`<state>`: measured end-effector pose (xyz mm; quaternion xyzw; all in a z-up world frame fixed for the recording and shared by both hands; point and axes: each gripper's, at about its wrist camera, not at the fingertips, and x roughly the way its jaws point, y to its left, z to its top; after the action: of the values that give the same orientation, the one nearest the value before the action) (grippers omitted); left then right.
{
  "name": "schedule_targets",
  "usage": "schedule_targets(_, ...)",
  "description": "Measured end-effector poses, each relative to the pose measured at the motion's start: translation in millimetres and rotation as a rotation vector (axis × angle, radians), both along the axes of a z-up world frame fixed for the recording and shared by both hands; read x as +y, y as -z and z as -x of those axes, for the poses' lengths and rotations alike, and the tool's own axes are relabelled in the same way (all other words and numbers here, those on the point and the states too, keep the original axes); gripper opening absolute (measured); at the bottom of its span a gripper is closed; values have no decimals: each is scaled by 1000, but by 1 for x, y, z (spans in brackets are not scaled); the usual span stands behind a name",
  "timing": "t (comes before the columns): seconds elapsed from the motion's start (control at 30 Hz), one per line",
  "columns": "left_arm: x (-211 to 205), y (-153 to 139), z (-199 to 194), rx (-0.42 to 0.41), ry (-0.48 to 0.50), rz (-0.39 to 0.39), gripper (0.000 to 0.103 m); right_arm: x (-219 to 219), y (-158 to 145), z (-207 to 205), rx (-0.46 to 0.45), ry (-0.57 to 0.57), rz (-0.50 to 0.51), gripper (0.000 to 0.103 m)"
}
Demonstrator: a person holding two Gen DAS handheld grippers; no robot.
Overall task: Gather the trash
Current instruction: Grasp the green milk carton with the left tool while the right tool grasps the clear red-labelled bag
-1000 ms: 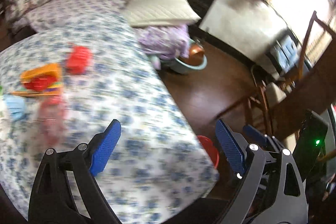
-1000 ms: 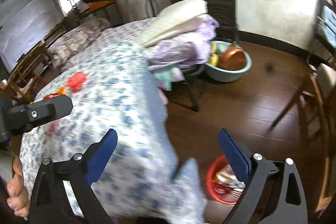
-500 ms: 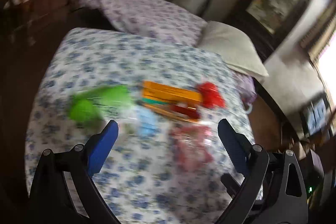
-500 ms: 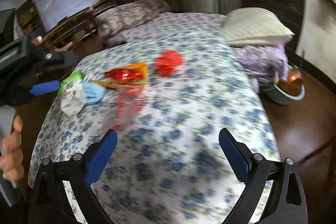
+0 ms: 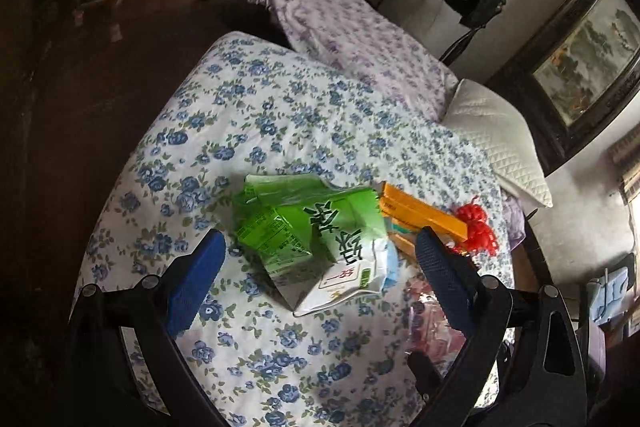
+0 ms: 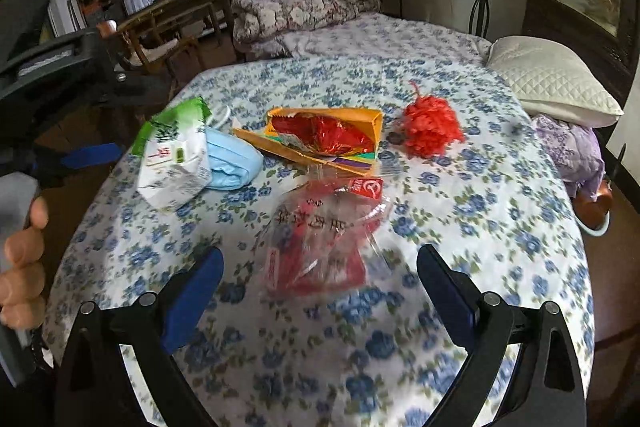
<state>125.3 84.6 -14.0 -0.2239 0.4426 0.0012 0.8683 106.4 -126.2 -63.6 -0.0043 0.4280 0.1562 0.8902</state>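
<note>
Trash lies on the blue-flowered bedspread (image 5: 256,115). A green and white bag (image 5: 316,243) sits between my open left gripper's (image 5: 320,259) fingers, a little ahead of them; it also shows in the right wrist view (image 6: 172,155). Beside it lie a blue face mask (image 6: 232,163), an orange box with red foil (image 6: 324,139), a red pompom (image 6: 430,125) and a clear red plastic bag (image 6: 320,239). My open right gripper (image 6: 320,287) hovers just above the red plastic bag. Both grippers are empty.
A white pillow (image 6: 552,83) and purple cloth (image 6: 572,147) lie at the bed's right edge. A rolled floral quilt (image 6: 300,11) sits at the far end. Wooden chairs (image 6: 168,31) stand at the back left. Dark wooden floor lies left of the bed.
Both grippers have swung from the floor side at the right to face the bed. The left one has closed in on the green bag, the right one on the red plastic bag.
</note>
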Motion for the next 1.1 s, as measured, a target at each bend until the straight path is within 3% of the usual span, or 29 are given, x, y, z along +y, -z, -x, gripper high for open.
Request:
schedule_targets(0.07, -1, 1, -1, 5, -6, -11, 92, 2, 3, -2, 0, -2, 16, 94)
schedule_targets(0.1, -1, 1, -1, 7, -8, -17, 92, 3, 4, -2, -3, -4, 36, 84)
schedule_targets(0.13, -1, 2, -2, 9, -10, -21, 92, 3, 6, -3, -3, -4, 55, 62)
schedule_targets(0.17, -1, 3, -2, 15, -12, -27, 92, 1, 7, -2, 4, -7, 72, 51)
schedule_targets(0.2, 0, 4, -2, 18, -15, -27, 92, -2, 6, 2, -12, -6, 81, 43)
schedule_targets(0.27, 2, 5, -2, 21, -30, -17, 92, -10, 3, 8, -28, -8, 72, 37)
schedule_targets(0.77, -11, 25, -22, 85, -20, -37, 93, -62, -19, 28, -52, 81, 69, 41)
schedule_targets(0.93, -6, 36, -30, 113, -41, 10, 93, -53, -12, 28, -55, 52, 90, 67)
schedule_targets(1.1, -5, 39, -30, 102, -64, 38, 93, -49, -13, 30, -59, 29, 82, 74)
